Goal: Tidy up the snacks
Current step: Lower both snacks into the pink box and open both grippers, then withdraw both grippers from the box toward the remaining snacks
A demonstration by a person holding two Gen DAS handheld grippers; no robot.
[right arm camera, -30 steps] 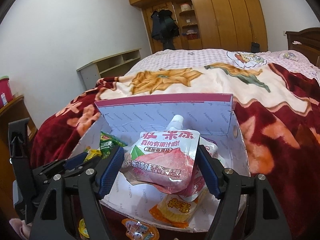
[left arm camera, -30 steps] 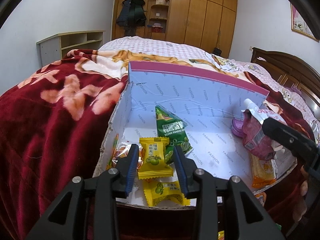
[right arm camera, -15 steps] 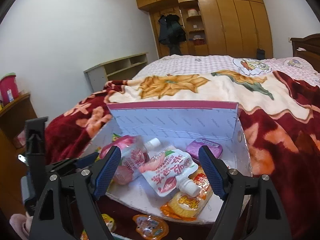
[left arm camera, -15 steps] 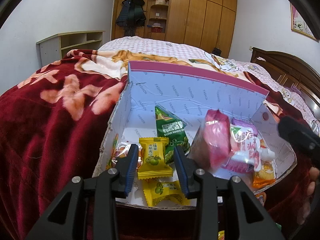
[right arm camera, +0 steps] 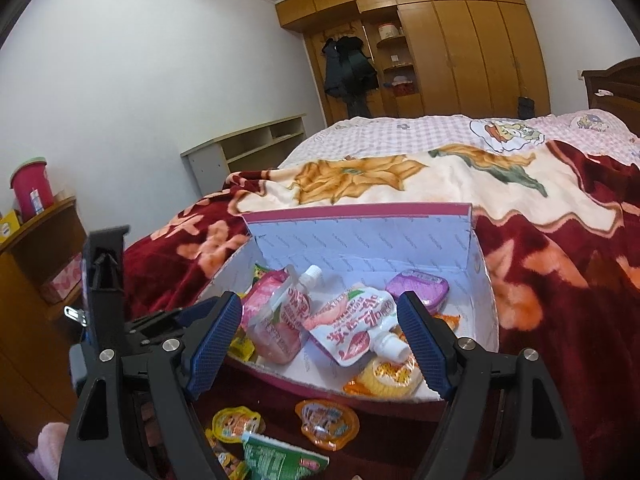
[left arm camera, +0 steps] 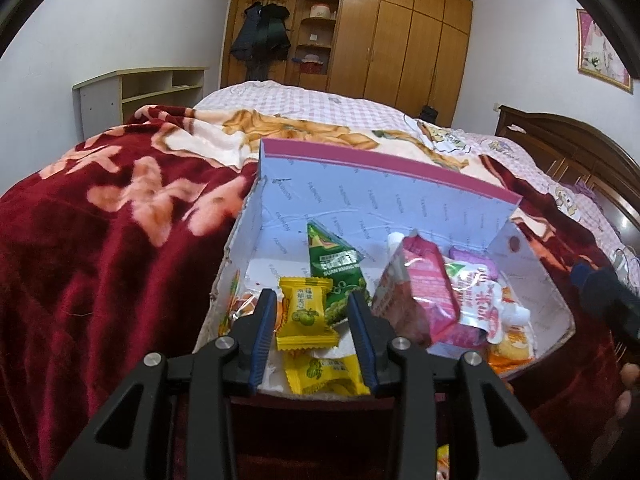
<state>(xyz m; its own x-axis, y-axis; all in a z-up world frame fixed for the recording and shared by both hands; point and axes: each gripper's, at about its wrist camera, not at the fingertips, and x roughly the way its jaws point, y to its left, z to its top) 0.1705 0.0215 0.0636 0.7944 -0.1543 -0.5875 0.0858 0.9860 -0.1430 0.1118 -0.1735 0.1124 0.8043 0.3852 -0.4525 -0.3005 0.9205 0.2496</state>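
A box (left arm camera: pixel 360 200) with a lilac inside and a pink rim lies on the bed. My left gripper (left arm camera: pixel 312 295) hovers over its near left corner, shut on a yellow candy (left arm camera: pixel 306 312). Below it lie a second yellow candy (left arm camera: pixel 324 374) and a green packet (left arm camera: pixel 336 268). My right gripper (right arm camera: pixel 319 298) stands wide open and empty before the box's near edge. In the box (right arm camera: pixel 360 236) a pink pouch (right arm camera: pixel 276 320) leans on a white-pink pouch (right arm camera: pixel 356 320), near a purple tin (right arm camera: pixel 418 286) and an orange jelly cup (right arm camera: pixel 388 376).
On the red blanket (right arm camera: pixel 560 300) in front of the box lie two jelly cups (right arm camera: pixel 326 424) and a green packet (right arm camera: pixel 280 460). A wooden side table with a red container (right arm camera: pixel 30 188) stands at the left. A wardrobe (left arm camera: pixel 400 40) and low shelf (left arm camera: pixel 140 92) are far behind.
My right gripper opened and let go of the pink pouch, which dropped into the box beside the other pouch. That gripper then drew back. The left gripper kept still with its candy.
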